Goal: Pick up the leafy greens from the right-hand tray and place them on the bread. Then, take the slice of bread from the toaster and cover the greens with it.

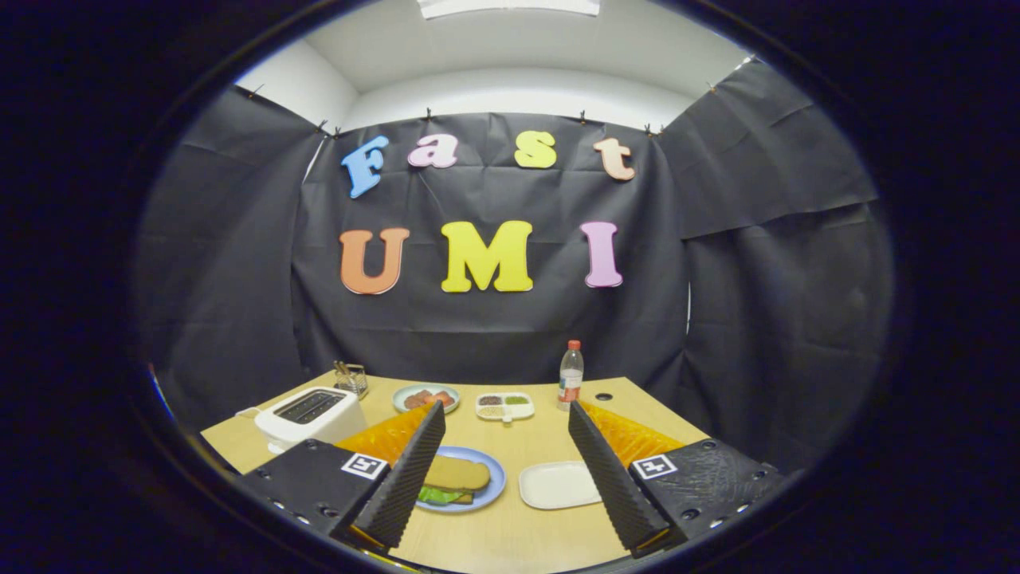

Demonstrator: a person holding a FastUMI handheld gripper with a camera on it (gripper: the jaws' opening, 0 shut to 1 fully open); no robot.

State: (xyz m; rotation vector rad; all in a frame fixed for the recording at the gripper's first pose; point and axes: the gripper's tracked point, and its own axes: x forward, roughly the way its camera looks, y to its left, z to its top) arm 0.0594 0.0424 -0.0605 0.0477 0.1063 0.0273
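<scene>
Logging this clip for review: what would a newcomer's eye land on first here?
The gripper stands open with nothing between its jaws. Between them on the wooden table sits a blue plate with a sandwich, greens peeking from under the top bread, beside a white tray. Further back stand a white toaster and a bottle with a red cap.

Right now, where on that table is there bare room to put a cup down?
Bare wood lies between the open claw fingers, just short of the blue plate with the sandwich and the white rectangular tray. The far edge is crowded: white toaster, small food plate, divided dish, plastic bottle.
</scene>
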